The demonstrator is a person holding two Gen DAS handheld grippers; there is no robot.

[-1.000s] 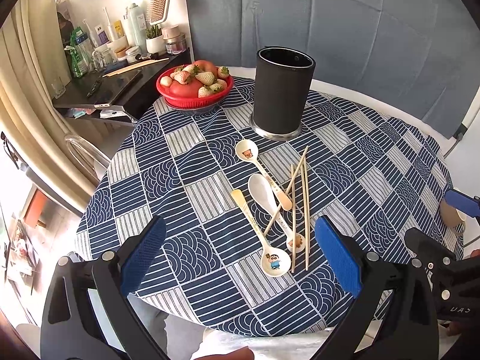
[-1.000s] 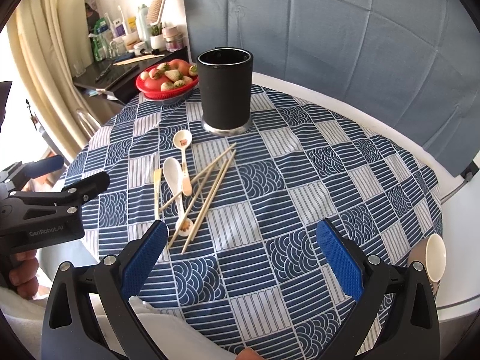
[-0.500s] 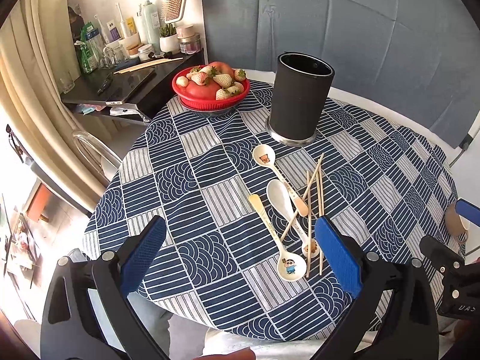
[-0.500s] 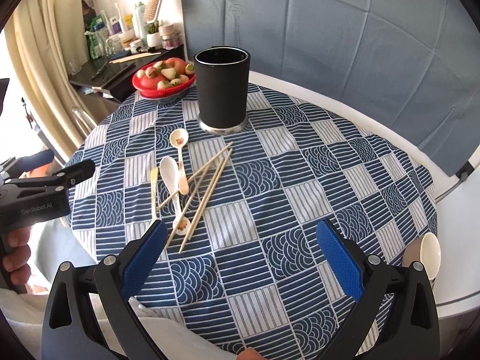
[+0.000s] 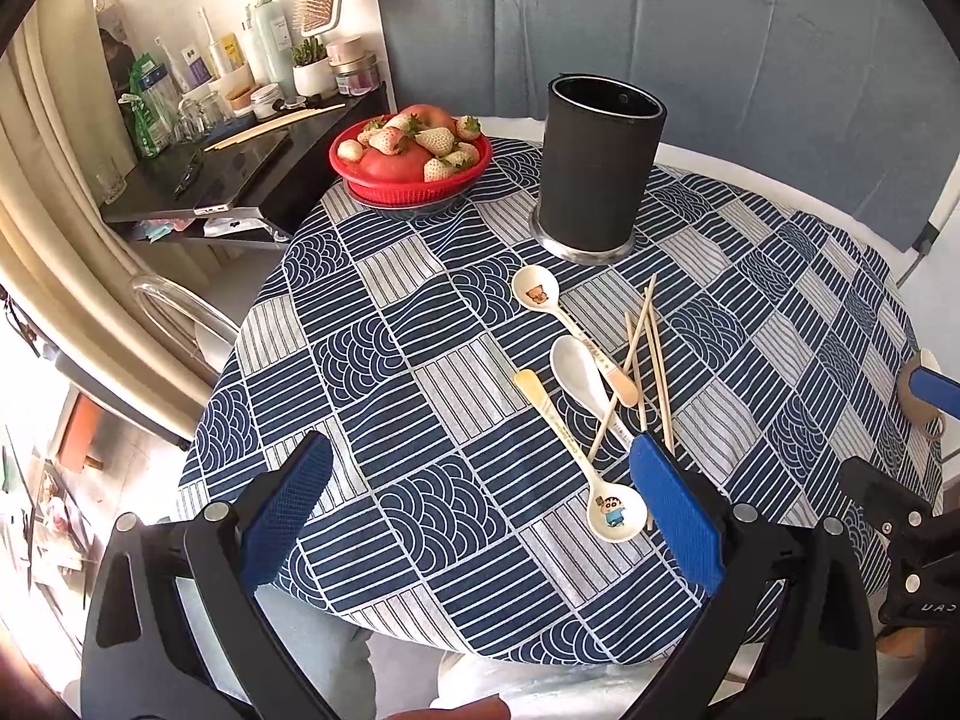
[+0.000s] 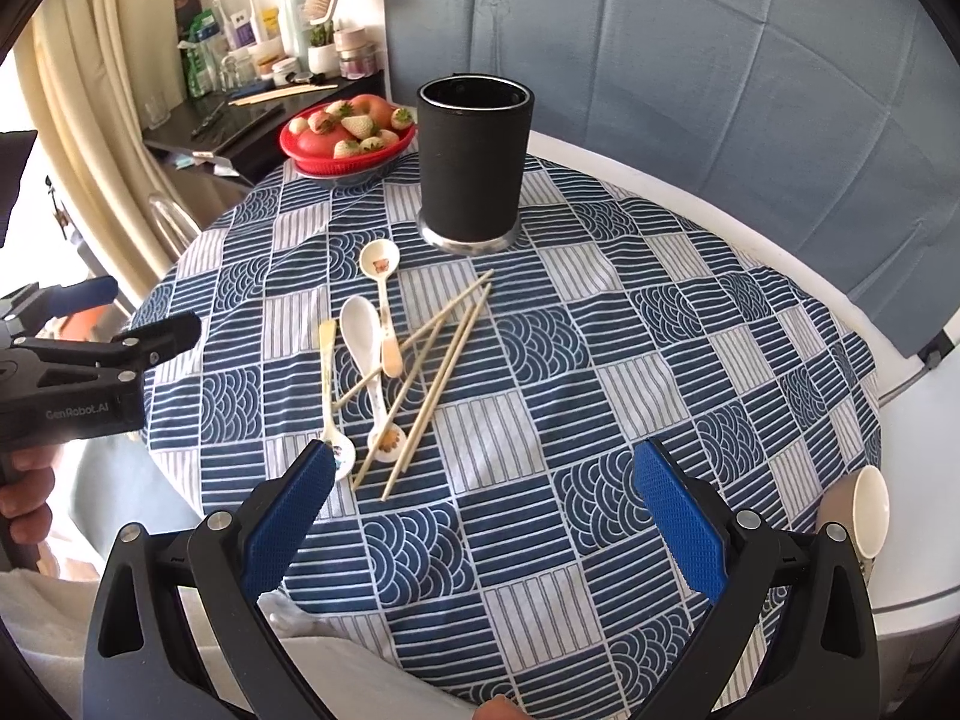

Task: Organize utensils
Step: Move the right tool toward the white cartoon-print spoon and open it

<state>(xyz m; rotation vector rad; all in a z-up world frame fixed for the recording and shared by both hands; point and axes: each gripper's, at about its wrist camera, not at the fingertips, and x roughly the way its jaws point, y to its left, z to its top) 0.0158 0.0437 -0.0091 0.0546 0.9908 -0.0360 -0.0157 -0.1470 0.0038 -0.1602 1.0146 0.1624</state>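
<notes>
A: What was seen of the surface and the room?

B: A round bench was covered by a blue and white patterned cloth. A blue fabric backdrop was hung behind it, from twelve to three o'clock. At ten o'clock a dark side shelf crowded with bottles and jars was seen, beside a cream curtain.

A: And what was laid on the bench?

B: A tall black holder was stood upright toward twelve o'clock, with a red bowl of fruit at its ten o'clock, near but apart. Three spoons and several chopsticks were left loose on the cloth at the holder's six o'clock, some chopsticks crossed over the spoon handles. The cartoon-printed spoon was lain nearest the bench edge.

A: How was the left claw held?

B: It was spread wide, nothing gripped, its blue pads kept above the cloth. Its right pad was seen just beside the cartoon spoon's bowl; contact could not be told.

A: And the right claw?

B: It too was spread wide and empty, held over the near cloth. The chopstick tips and a spoon bowl were seen just past its left pad, at its eleven o'clock. The left tool was seen at nine o'clock, gripped by a hand.
</notes>
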